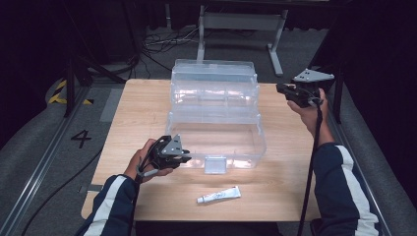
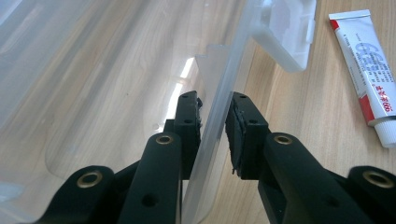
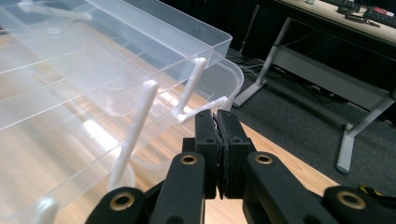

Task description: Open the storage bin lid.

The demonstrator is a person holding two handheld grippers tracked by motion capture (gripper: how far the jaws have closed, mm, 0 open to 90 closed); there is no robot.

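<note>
Nearest me a tube (image 1: 219, 195) lies on the desk (image 1: 147, 98); my left hand-held gripper (image 2: 213, 125) straddles the front wall of the clear box (image 1: 216, 123) mid-desk, narrowly apart; the right hand-held gripper (image 3: 216, 140) hovers closed, empty; I judge the box light, slippery, flexing; grip the rim.

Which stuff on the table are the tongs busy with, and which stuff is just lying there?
In use:
- clear plastic box, opened out in tiers
- left tongs, one jaw each side of the box's front wall
- right tongs, shut, beside the box's far right corner

Lying about:
- white tube, apart from the box, near the table's front edge
</note>
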